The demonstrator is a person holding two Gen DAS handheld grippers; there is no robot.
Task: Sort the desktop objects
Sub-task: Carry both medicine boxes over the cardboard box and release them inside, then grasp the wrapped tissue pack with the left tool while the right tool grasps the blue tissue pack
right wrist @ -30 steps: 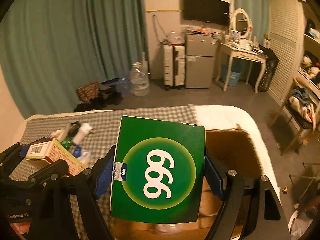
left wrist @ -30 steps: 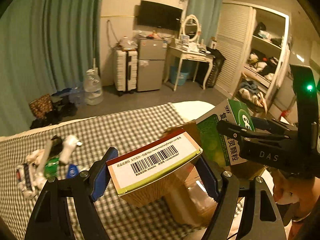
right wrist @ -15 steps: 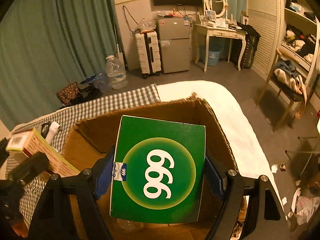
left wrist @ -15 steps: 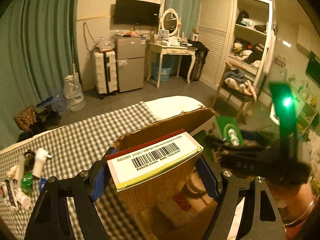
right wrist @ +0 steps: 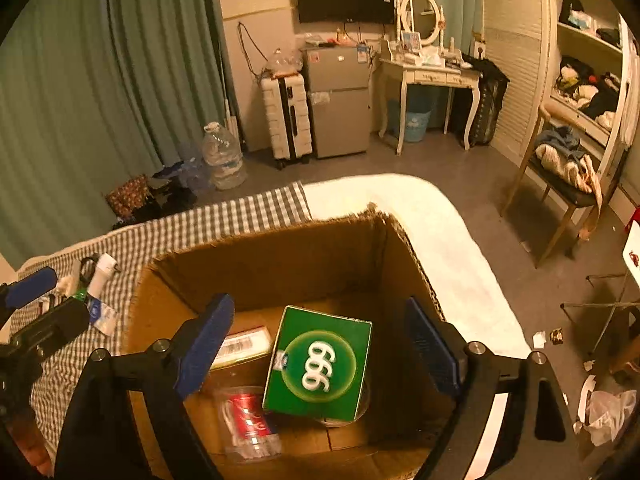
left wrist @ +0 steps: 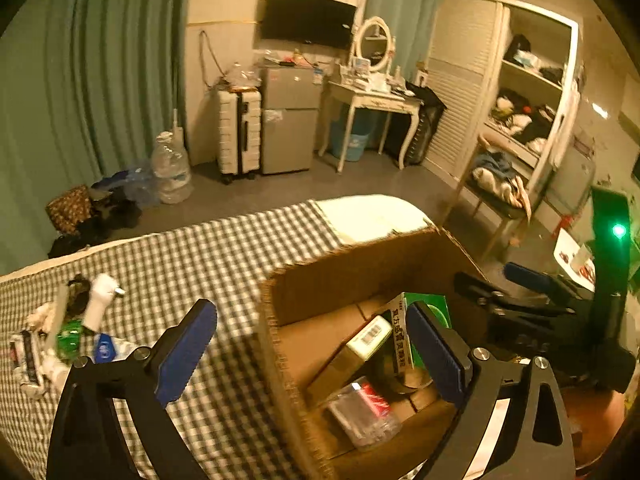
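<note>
Right wrist view: right gripper [right wrist: 316, 344] and left gripper [left wrist: 312, 348] are opening, empty; below, green box [right wrist: 318, 364] leans, may slide onto red-labelled pack [right wrist: 248, 420].

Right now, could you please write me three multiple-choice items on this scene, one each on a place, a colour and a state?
1. Where does the green box lie?
A. On the checked cloth
B. Inside the cardboard box
C. On the chair

2. What colour are the gripper pads?
A. Blue
B. Red
C. White

3. What does the left gripper hold?
A. The green box
B. A white bottle
C. Nothing

Answers:
1 B: it rests within the cardboard box walls.
2 A: both pads show blue.
3 C: its jaws are opening with nothing between them; the barcode box lies below.
</note>
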